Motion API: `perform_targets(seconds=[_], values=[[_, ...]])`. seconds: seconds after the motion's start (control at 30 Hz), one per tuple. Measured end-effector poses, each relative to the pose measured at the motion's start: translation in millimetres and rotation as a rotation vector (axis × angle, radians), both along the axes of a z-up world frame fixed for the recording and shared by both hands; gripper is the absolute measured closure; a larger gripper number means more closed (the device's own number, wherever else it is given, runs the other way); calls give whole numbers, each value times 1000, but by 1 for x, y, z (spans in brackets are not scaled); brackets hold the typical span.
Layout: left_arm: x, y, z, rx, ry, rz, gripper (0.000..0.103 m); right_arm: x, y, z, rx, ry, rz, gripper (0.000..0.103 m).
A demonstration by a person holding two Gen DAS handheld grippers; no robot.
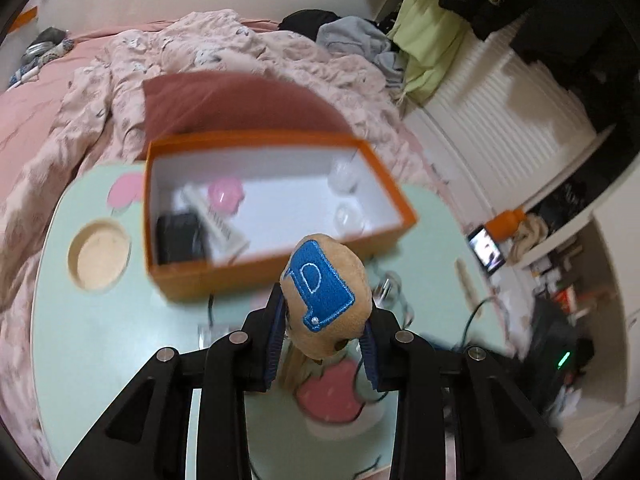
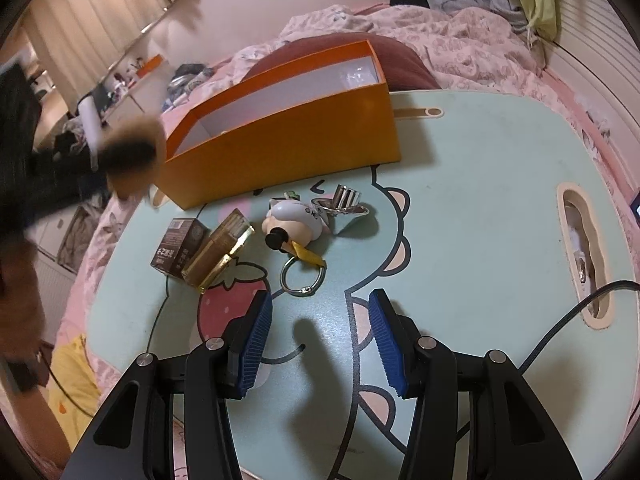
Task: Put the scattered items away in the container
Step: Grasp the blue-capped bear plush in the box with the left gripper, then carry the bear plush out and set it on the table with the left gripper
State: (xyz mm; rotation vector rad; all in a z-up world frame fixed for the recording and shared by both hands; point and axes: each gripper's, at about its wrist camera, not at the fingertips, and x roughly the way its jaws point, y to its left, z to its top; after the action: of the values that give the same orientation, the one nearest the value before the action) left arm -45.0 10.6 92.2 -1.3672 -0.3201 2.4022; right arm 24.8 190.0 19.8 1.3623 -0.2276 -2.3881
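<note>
My left gripper (image 1: 325, 332) is shut on a tan plush toy (image 1: 326, 296) with a blue patch, held above the table just in front of the orange box (image 1: 256, 268). The box holds a black case (image 1: 178, 238), a white tube, a pink round item (image 1: 226, 196) and clear capsules (image 1: 349, 218). My right gripper (image 2: 320, 336) is open and empty above the table. Ahead of it lie a figurine keychain (image 2: 294, 222) with a ring (image 2: 302, 276), a silver clip (image 2: 344, 202) and two brown-gold packs (image 2: 200, 250). The orange box (image 2: 288, 148) stands behind them.
The mint cartoon lap table (image 2: 480, 220) rests on a pink bed with a rumpled quilt (image 1: 132, 64). It has a cup hole (image 1: 99, 255) and a slot (image 2: 586, 256). A black cable (image 2: 568, 320) crosses the right edge. A phone (image 1: 486, 250) glows at right.
</note>
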Motion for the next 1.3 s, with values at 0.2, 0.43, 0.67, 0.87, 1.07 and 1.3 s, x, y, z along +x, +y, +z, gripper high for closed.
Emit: perform_targets(seconds=[0.2, 0.43, 0.67, 0.87, 1.07, 1.3], values=[[24, 10, -37, -51, -31, -53, 69, 1, -3, 2, 15, 6, 1, 53], [32, 17, -47, -47, -32, -82, 62, 2, -2, 4, 12, 4, -2, 53], [40, 5, -39, -9, -6, -47, 43, 3, 0, 4, 9, 4, -6, 54], [60, -19, -37, -28, 38, 31, 43, 4, 1, 6, 12, 7, -6, 54], [82, -47, -33, -51, 85, 88, 42, -2, -4, 21, 17, 40, 17, 54], [89, -63, -27, -24, 121, 155, 42, -50, -37, 76, 6, 125, 49, 54]])
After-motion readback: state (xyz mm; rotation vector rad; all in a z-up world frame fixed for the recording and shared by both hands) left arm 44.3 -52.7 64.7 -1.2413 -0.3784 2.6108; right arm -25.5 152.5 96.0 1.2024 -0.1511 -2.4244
